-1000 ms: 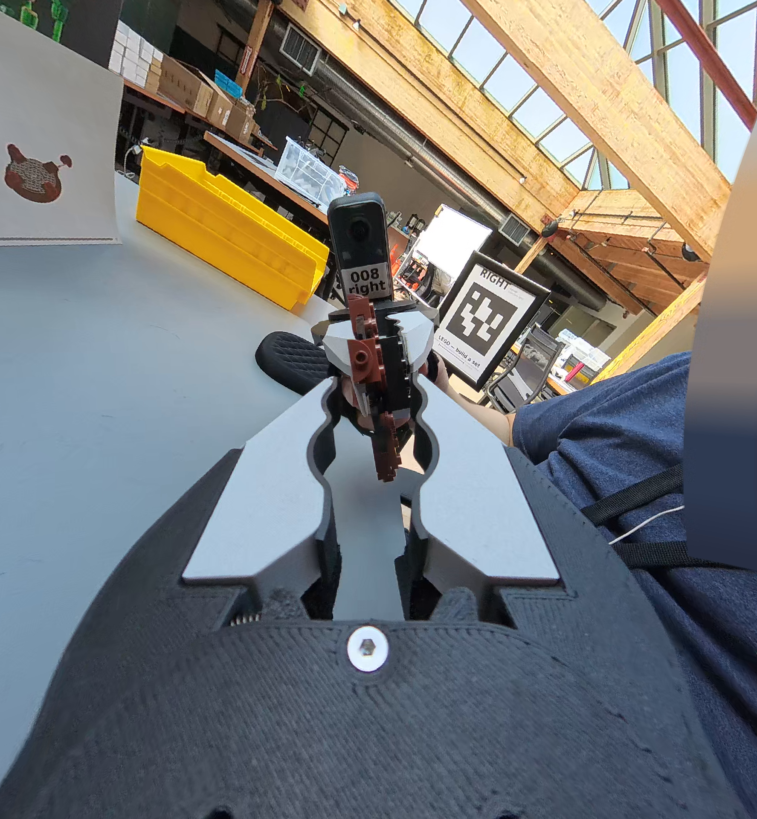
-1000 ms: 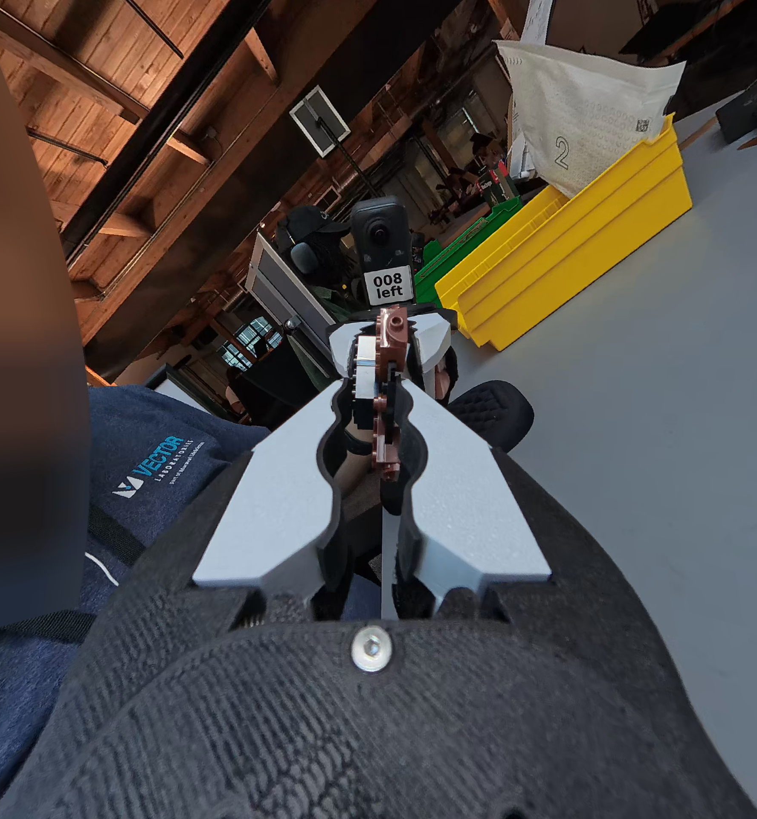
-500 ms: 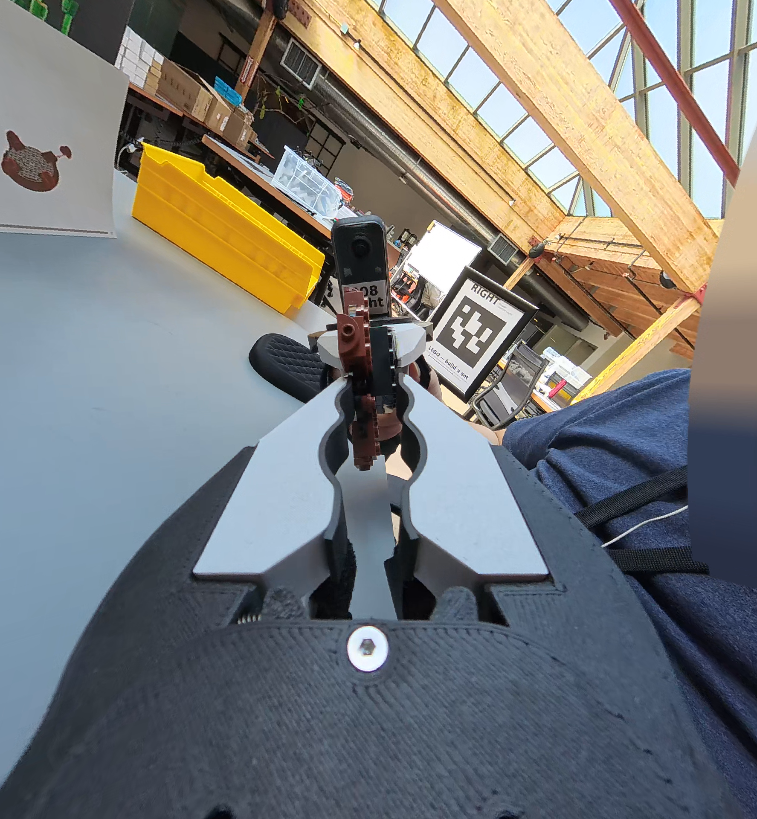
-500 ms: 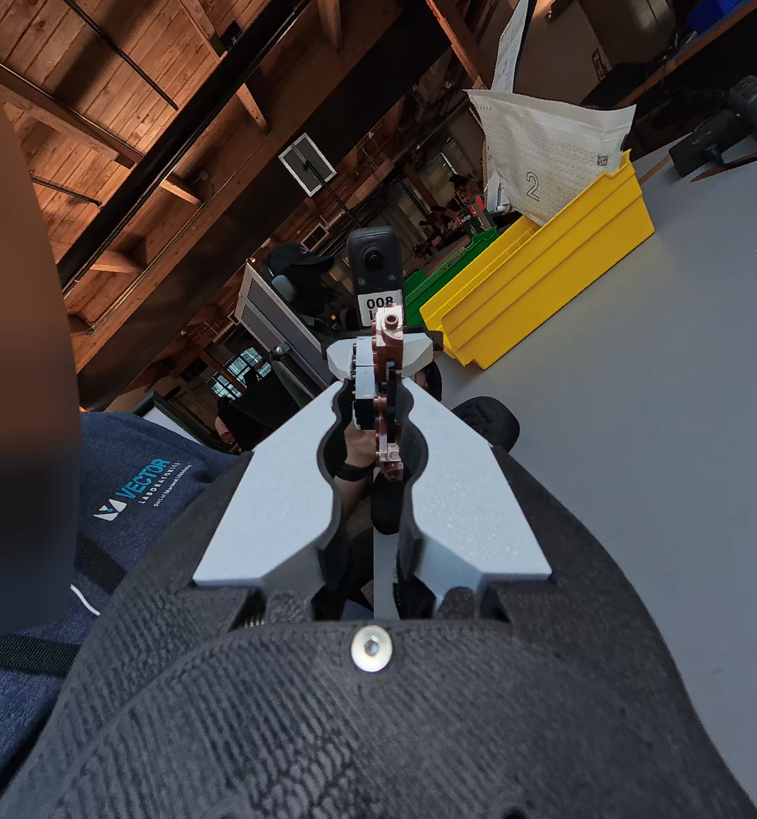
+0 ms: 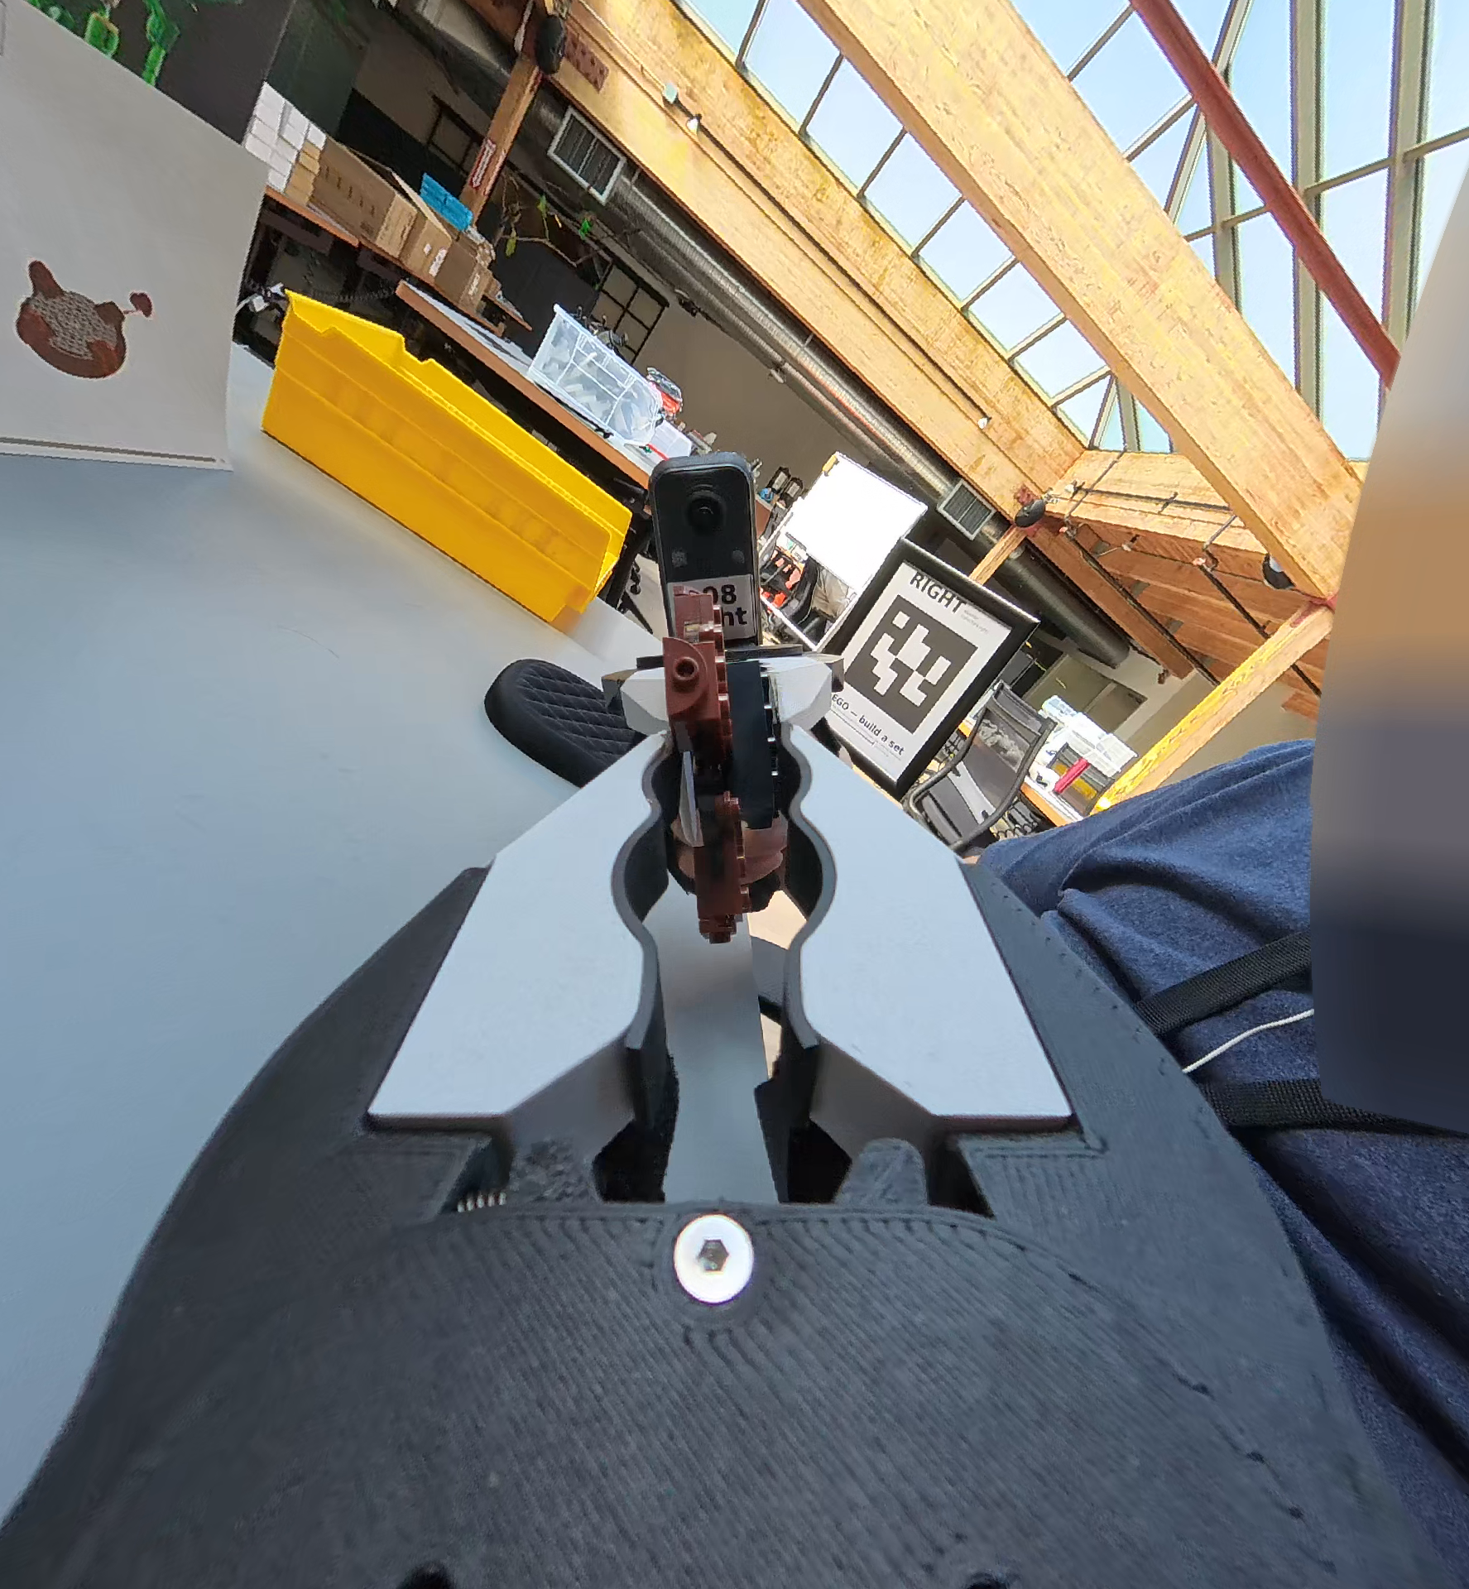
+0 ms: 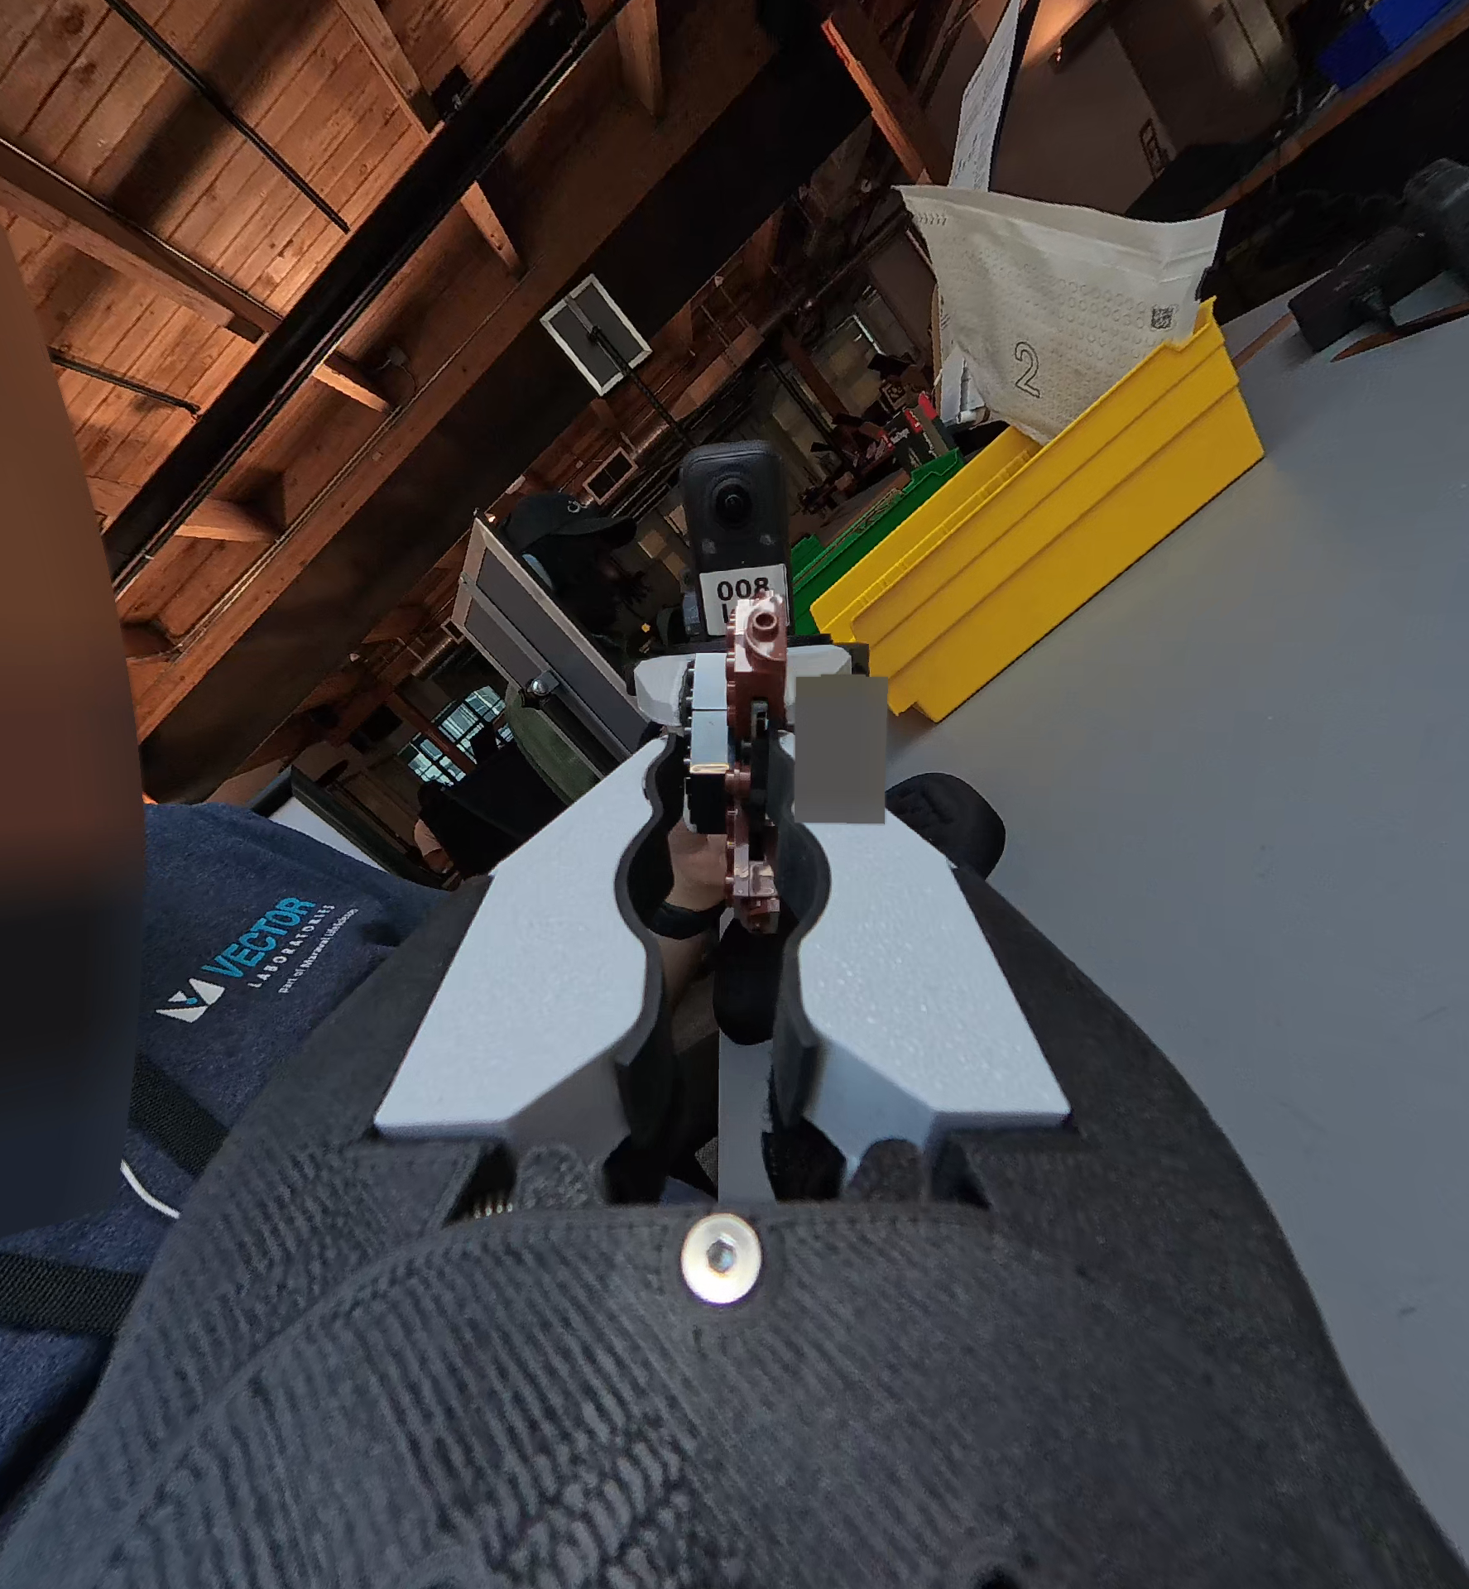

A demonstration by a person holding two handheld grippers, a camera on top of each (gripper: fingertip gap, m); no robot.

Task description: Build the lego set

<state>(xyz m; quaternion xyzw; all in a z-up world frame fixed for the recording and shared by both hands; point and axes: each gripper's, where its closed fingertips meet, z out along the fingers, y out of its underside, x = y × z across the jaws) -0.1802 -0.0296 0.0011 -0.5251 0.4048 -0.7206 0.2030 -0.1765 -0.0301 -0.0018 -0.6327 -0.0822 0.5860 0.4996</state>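
Lego build sits clamped edge-on between both grippers' jaws.

Each gripper had a black, ribbed printed body with a silver hex screw at six o'clock of its finger slot. The left gripper and the right gripper carried pale grey fingers with wavy black inner edges. The opposite unit in each view bore a black camera at twelve o'clock with a white label beneath. The person wore a navy top with a printed logo, crossed by a black strap and a thin white cord.
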